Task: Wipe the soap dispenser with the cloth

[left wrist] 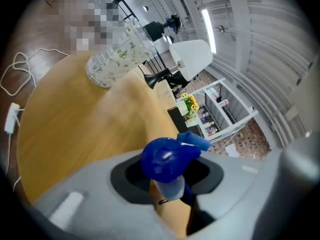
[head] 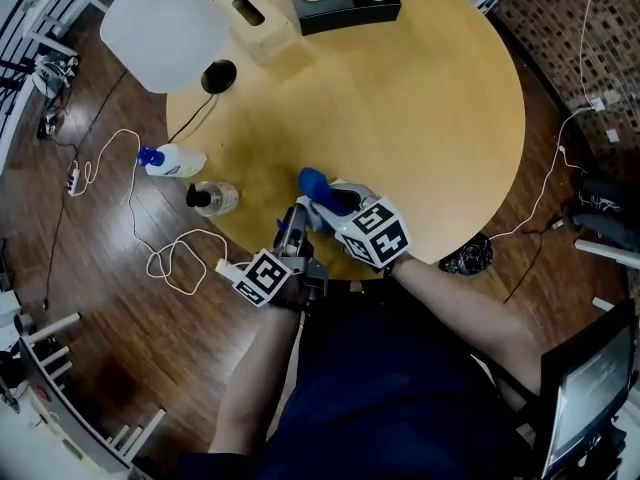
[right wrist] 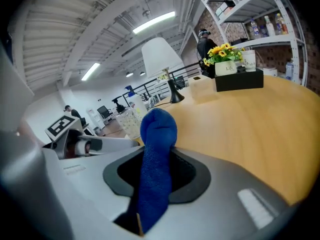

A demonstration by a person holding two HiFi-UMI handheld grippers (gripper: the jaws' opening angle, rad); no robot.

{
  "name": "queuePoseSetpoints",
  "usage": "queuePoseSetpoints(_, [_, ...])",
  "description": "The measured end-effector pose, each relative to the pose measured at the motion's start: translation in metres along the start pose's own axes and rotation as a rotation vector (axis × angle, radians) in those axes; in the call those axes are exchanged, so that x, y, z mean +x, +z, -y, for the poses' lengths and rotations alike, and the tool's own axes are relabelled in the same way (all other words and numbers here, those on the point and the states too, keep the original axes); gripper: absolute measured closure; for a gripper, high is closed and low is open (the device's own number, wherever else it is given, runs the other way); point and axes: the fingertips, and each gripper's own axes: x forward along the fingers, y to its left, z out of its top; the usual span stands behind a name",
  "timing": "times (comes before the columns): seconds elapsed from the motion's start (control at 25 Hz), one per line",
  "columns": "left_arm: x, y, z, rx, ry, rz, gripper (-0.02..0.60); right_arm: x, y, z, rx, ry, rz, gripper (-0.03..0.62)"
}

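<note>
**Both sets of fingers clenched: dispenser in the left, cloth in the right**

At the far left of the round wooden surface (head: pixel 430 118) stands a white-shaded lamp (head: pixel 165 18). Nearer, by the left rim, are a white spray bottle (head: pixel 172 160) with a blue top and, just beside it, a clear patterned bottle (head: pixel 215 199) with a black cap. Neither is touched.

The left gripper (left wrist: pixel 169 180) is over the near edge of the surface, well apart from those bottles. Its fingers are drawn almost together, pinching the soap dispenser (left wrist: pixel 165 158) low down on its pale neck. The glossy blue pump head stands clear above the fingers, with its spout reaching away to the right. The left gripper view does not show the dispenser's body.

Just to the right, the right gripper (right wrist: pixel 157 176) points toward the left one, and in the head view their tips nearly meet. Its fingers are clamped narrowly on the blue cloth (right wrist: pixel 156 159). The cloth rises between them as a folded wad, with its rounded end poking out past the tips. Whether the cloth presses on the dispenser cannot be told from any view. The left gripper's marker cube appears at the left of the right gripper view.

Toward the far side sits a black tray (head: pixel 350 10) carrying a flower pot and a cup.
</note>
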Motion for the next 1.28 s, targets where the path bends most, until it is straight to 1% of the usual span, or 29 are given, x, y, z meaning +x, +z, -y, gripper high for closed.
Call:
queuePoseSetpoints(0.12, [0.000,0.000,-0.003,-0.007,0.006,-0.005,0.431,-0.009,-0.014,0.028,0.017,-0.086,-0.021,0.484])
queuePoseSetpoints(0.24, [0.001,0.002,0.000,0.005,0.002,-0.017,0.431,-0.021,-0.025,0.057,0.090,-0.144,-0.027,0.484])
queuePoseSetpoints(0.32, [0.003,0.002,0.003,0.016,-0.003,-0.026,0.431,-0.026,-0.029,0.069,0.133,-0.160,-0.034,0.484])
queuePoseSetpoints(0.44, [0.004,0.003,0.002,0.026,-0.004,-0.035,0.431,-0.028,-0.034,0.078,0.167,-0.176,-0.060,0.484])
queuePoseSetpoints(0.56, [0.004,0.002,0.003,0.034,-0.002,-0.038,0.431,-0.029,-0.018,0.069,0.187,-0.155,-0.032,0.484])
queuePoseSetpoints(0.64, [0.004,0.002,0.003,0.031,0.003,-0.036,0.431,-0.024,0.004,0.048,0.168,-0.103,0.009,0.484])
queuePoseSetpoints(0.72, [0.003,0.001,0.002,0.019,0.012,-0.032,0.431,-0.014,0.020,0.020,0.121,-0.045,0.028,0.484])
queuePoseSetpoints(0.8, [0.003,0.000,0.001,0.003,0.021,-0.026,0.431,-0.002,0.025,-0.004,0.071,-0.006,0.021,0.484])
queuePoseSetpoints(0.84, [0.003,0.000,0.000,-0.009,0.026,-0.022,0.431,0.003,0.022,-0.010,0.051,-0.001,0.011,0.484])
queuePoseSetpoints(0.96, [0.001,0.000,-0.004,-0.043,0.036,-0.007,0.431,0.011,0.009,-0.010,0.025,-0.023,-0.017,0.485])
queuePoseSetpoints(1.04, [0.000,0.000,-0.005,-0.050,0.037,-0.002,0.431,0.010,0.003,-0.003,0.017,-0.040,-0.024,0.485])
queuePoseSetpoints(1.16, [0.001,-0.001,-0.007,-0.046,0.034,-0.008,0.430,0.008,-0.004,0.014,-0.004,-0.082,-0.043,0.485])
queuePoseSetpoints(1.28, [0.001,-0.002,-0.005,-0.017,0.026,-0.018,0.430,0.001,-0.013,0.037,0.031,-0.129,-0.051,0.485])
